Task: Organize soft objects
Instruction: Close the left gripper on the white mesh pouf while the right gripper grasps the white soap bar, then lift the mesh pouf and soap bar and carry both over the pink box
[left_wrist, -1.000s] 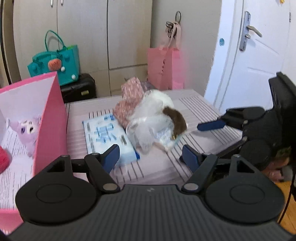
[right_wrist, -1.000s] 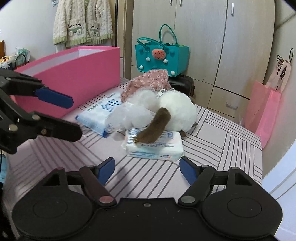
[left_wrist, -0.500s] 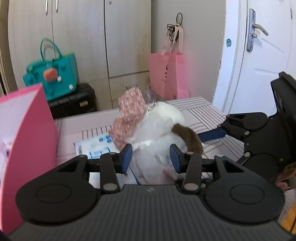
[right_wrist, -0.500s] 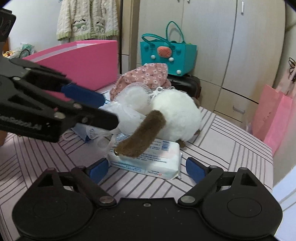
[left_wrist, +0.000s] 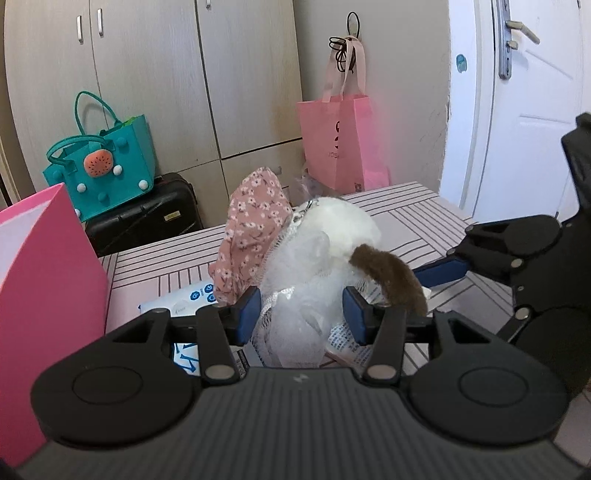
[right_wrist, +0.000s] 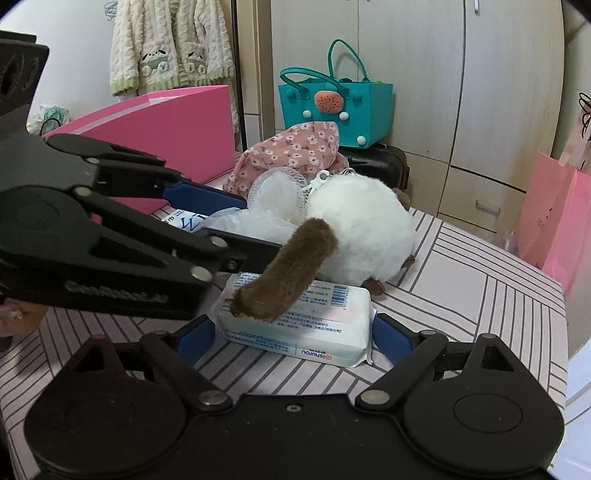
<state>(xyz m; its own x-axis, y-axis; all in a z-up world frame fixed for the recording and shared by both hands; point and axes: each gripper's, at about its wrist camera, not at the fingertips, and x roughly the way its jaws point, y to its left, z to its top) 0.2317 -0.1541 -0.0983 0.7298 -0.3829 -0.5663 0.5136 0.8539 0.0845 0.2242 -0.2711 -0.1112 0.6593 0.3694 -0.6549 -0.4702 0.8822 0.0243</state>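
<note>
Two grippers work one heap on the striped table (right_wrist: 480, 295). Left gripper (left_wrist: 301, 314) straddles the white mesh puff (left_wrist: 295, 314), jaws just eased slightly apart, pads apparently not pressing (likely re-seating for a firmer pinch). Right gripper (right_wrist: 291, 334) stands released around the wipes pack (right_wrist: 295, 321), which sits under the plush toy (right_wrist: 354, 236).

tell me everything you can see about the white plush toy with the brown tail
The white plush toy is a round, fluffy ball of white fur with a brown furry tail and small brown feet at its base. A metal clasp with a white clip sits on top. It rests on the striped table, leaning against the white mesh sponge and the pink floral fabric. Its tail droops over the white tissue pack. Neither gripper holds it.
</note>
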